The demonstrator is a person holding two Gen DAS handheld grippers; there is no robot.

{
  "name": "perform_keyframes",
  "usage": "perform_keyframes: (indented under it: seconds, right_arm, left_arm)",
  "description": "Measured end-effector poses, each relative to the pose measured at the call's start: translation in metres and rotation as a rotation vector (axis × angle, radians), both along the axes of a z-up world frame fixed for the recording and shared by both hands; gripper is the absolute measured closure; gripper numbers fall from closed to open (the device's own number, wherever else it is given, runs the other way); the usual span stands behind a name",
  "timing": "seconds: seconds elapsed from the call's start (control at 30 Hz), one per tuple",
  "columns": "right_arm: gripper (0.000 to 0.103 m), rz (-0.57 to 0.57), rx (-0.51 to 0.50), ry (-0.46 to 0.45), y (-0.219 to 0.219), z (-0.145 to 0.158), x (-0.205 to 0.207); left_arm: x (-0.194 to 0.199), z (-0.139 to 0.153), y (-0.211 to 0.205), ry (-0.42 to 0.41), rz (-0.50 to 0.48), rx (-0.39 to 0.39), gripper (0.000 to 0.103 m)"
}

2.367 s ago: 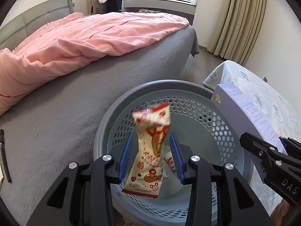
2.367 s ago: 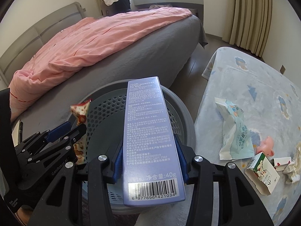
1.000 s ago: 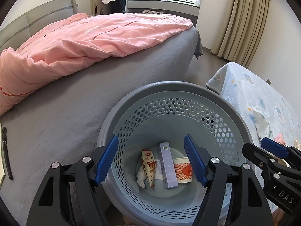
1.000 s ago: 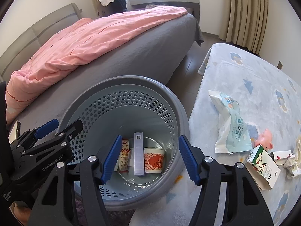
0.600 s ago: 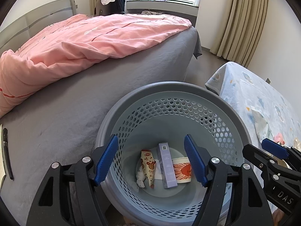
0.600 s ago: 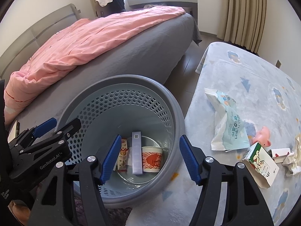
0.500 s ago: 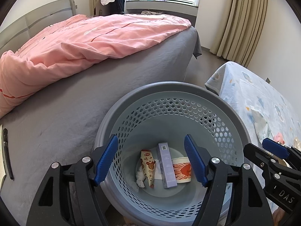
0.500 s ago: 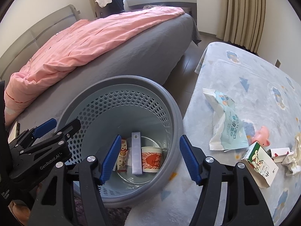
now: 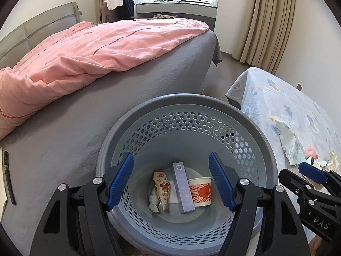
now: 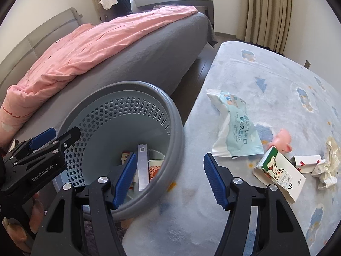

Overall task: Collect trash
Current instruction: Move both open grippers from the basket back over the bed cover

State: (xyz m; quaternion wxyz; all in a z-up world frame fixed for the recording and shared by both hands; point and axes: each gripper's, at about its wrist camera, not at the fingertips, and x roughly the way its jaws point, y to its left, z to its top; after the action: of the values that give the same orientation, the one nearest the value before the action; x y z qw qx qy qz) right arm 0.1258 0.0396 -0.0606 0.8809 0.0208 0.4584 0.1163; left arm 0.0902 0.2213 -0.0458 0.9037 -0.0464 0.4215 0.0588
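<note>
A grey perforated basket [image 9: 183, 102] stands beside the bed. At its bottom lie a red-and-white snack wrapper [image 9: 162, 191], a lilac box [image 9: 183, 186] and a paper cup [image 9: 200, 191]. My left gripper [image 9: 171, 180] hangs open above the basket with nothing between its fingers. My right gripper [image 10: 168, 178] is open and empty too, over the basket's right rim [image 10: 170, 170] and the blanket's edge. On the blanket lie a pale blue wipes pack [image 10: 234, 130], a small milk carton [image 10: 279, 173], a crumpled tissue [image 10: 329, 166] and a small white box [image 10: 307, 163].
A bed with a grey sheet [image 9: 106, 115] and pink duvet [image 9: 85, 49] fills the left. A light blue patterned blanket [image 10: 266, 81] covers the floor at right. A pink pig toy [image 10: 282, 140] lies by the carton. Curtains [image 9: 266, 21] hang at the back.
Both grippers let go of the snack wrapper and the lilac box, which now lie in the basket. My right gripper has since shifted right toward the blanket; the left stayed put.
</note>
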Motion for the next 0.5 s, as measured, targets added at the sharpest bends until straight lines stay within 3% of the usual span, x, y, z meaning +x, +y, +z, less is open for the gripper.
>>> perform_keyframes:
  seconds: [0.5]
  right_arm:
    - [0.037, -0.132, 0.026, -0.04, -0.072, 0.021, -0.019]
  left_arm:
    - [0.004, 0.009, -0.056, -0.012, -0.1, 0.012, 0.033]
